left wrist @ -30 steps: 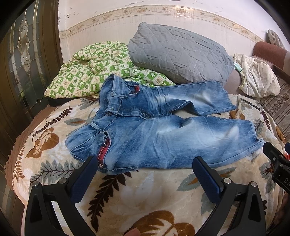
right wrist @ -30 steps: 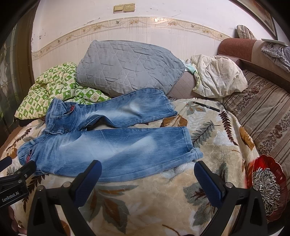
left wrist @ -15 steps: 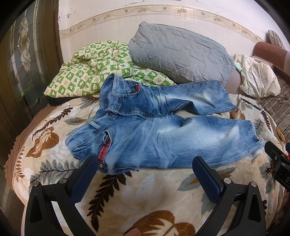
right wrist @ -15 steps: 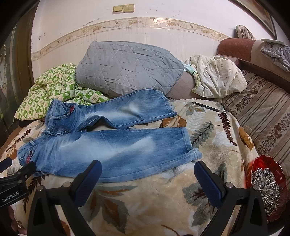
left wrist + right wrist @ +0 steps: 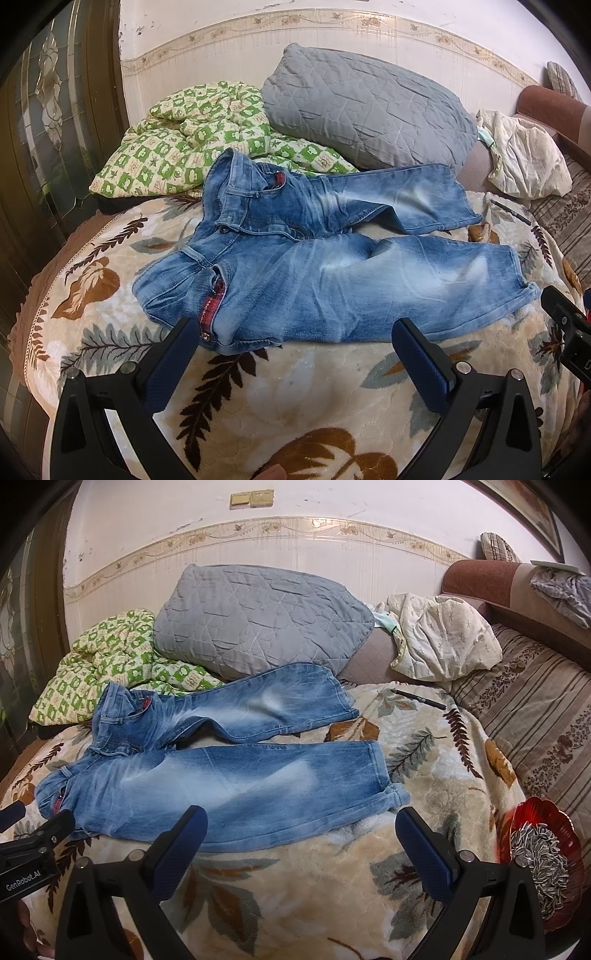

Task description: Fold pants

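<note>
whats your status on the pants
Left gripper open, right gripper open, both empty. Jeans flat on blanket, unfolded. Nothing in the way.

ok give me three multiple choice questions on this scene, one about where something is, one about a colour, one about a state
1. Where does the pen lie?
A. on the floral blanket, right of the far leg's hem
B. on the grey pillow
C. in the red dish

2. What colour lining shows at the pocket of the jeans?
A. yellow
B. red
C. white

3. How do the left gripper and right gripper stand?
A. both shut on the jeans
B. one open, one shut
C. both open, holding nothing

Answers:
1. A: the dark pen rests on the blanket between the far hem and the striped cushion.
2. B: a red strip edges the near pocket opening.
3. C: in each wrist view the blue pads stand wide apart just short of the denim's near edge.
</note>
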